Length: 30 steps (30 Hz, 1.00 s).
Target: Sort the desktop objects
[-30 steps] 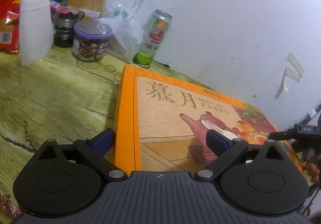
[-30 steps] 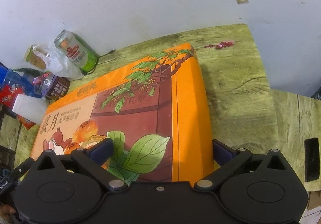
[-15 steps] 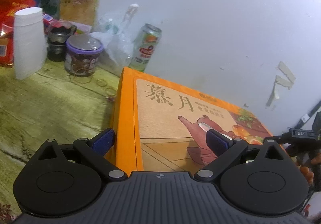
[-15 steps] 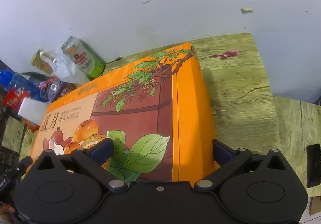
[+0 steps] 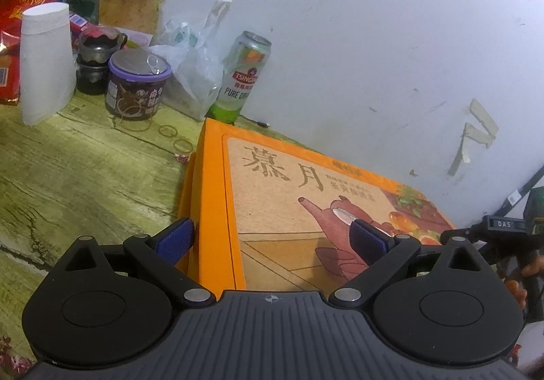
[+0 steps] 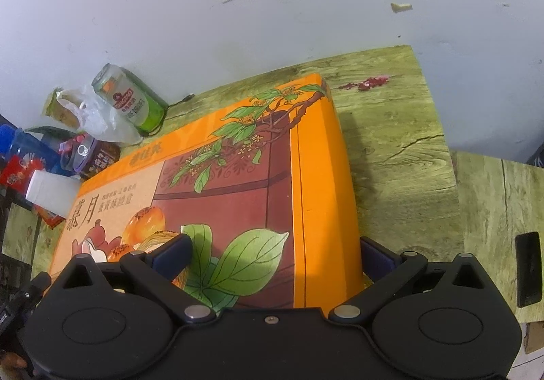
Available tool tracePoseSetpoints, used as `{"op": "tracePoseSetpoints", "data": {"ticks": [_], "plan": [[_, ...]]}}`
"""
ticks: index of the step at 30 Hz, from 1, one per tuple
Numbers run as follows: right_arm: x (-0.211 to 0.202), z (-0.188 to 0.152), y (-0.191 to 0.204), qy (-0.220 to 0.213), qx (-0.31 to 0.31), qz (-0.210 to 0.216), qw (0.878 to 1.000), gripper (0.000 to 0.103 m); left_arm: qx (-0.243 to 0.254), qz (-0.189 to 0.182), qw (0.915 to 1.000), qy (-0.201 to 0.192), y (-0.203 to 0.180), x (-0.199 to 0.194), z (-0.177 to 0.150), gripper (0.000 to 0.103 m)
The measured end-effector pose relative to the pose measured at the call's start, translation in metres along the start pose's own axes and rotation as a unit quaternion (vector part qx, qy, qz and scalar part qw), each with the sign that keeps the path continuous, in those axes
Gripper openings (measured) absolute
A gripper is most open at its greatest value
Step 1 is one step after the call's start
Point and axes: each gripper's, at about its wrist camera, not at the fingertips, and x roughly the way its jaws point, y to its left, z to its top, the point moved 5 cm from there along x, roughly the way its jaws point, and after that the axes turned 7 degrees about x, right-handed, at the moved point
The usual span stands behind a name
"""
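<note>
I am holding the big orange gift box (image 5: 306, 210) from its two ends, and it is lying flat on the green wood-pattern table (image 5: 74, 176), with its long far edge near the white wall (image 5: 374, 39). My left gripper (image 5: 270, 237) is standing wide: one blue pad is just beside the box's short side wall and the other is hanging over the printed lid. I cannot tell if the pads are really pressing on it. My right gripper (image 6: 275, 255) is also spread wide over the opposite end, one pad above the lid and one down beside the outer wall; here too I cannot tell if there is contact.

I am judging that the sorting is only at an early stage. The small things are crowding together at the far corner: the green beer can (image 5: 243, 73), a thin plastic bag (image 5: 193, 67), the purple-lid jar (image 5: 136, 87), a white paper cup (image 5: 44, 63), a dark small pot (image 5: 95, 63) and red snack packets (image 5: 20, 5). Some rubber bands (image 5: 170, 133) are lying loose on the table. Nothing of these is looking arranged yet, so after the box is placed, most of the work is remaining.
</note>
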Motion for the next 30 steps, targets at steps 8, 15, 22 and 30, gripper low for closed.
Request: {"op": "tracePoseSetpoints", "data": {"ticks": [8,15,22,30], "plan": [[0.0037,0.0004,0.0001,0.009,-0.003,-0.003,1.000,0.102,-0.004,0.002,1.0000,0.005,0.0008,-0.0015,-0.0047,0.098],[0.0061,0.0017,0.0019,0.011,-0.005,-0.004,1.000,0.102,-0.008,0.004,0.9999,0.006,0.0022,-0.0014,-0.0057,0.098],[0.0079,0.0020,0.0018,0.011,-0.006,-0.006,1.000,0.102,-0.010,0.004,0.9999,0.009,0.0029,-0.0001,-0.0085,0.098],[0.0093,0.0022,0.0022,0.011,-0.006,-0.007,1.000,0.103,-0.013,0.004,0.9998,0.014,0.0046,0.0012,-0.0099,0.098]]}}
